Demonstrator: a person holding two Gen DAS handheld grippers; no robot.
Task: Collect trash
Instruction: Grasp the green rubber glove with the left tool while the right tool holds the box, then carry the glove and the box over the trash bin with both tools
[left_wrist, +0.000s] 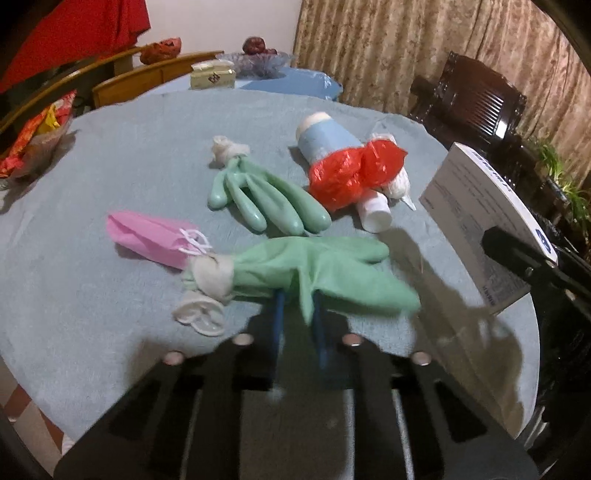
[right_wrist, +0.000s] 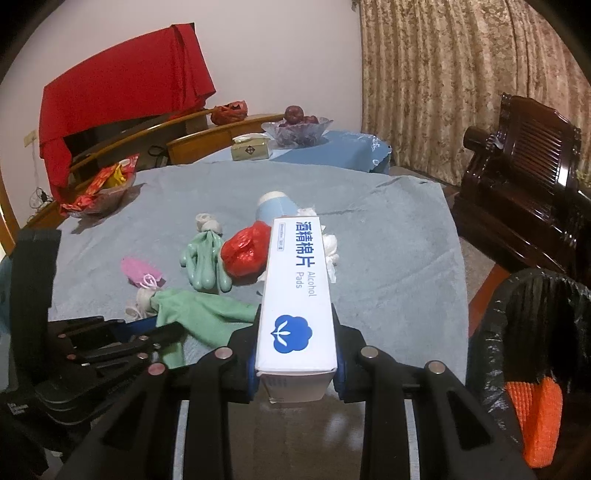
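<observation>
My left claw (left_wrist: 299, 295) pinched on limp mint-green rubber glove (left_wrist: 325, 266); right claw (right_wrist: 297, 363) clamps white alcohol-pads box (right_wrist: 299, 291).

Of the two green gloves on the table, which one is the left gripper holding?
The flat, limp green glove nearest the camera, pinched by the left gripper. The other green glove, puffed up, lies farther back, untouched.

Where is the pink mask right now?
The pink mask lies on the table's left side in the left wrist view, beside the near green glove's cuff.
</observation>
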